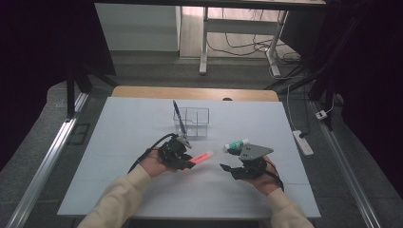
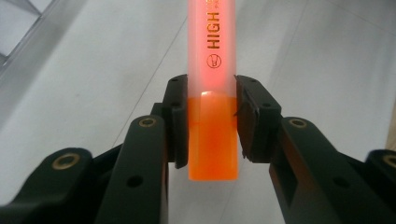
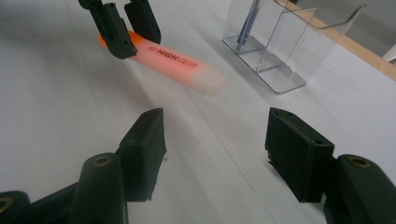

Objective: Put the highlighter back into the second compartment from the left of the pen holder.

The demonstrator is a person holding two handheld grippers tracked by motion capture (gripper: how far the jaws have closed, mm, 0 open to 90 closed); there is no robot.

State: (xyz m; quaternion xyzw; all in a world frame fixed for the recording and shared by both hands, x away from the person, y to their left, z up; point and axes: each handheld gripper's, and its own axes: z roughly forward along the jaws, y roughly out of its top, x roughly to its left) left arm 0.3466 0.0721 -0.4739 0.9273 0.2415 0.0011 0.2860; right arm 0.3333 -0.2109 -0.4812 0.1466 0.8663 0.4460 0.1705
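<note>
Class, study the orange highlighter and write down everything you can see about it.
The orange highlighter is a stubby plastic pen with a solid orange end and a frosted, paler cap with a rounded tip; dark lettering reads "HIGH". The left gripper clamps it by the orange end, pads pressing both sides. It is held above the white table, cap pointing toward the right gripper, whose jaws are open.

Grey floor (image 1: 157, 71), white desk legs (image 1: 203, 42)

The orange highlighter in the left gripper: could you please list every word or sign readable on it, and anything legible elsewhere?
"HIGH": black print on the translucent orange plastic highlighter, cut off by the frame edge.
A small round logo sits beside it.
Smaller print after it: too blurred to read.
Small green-and-white object: no text readable.
</note>
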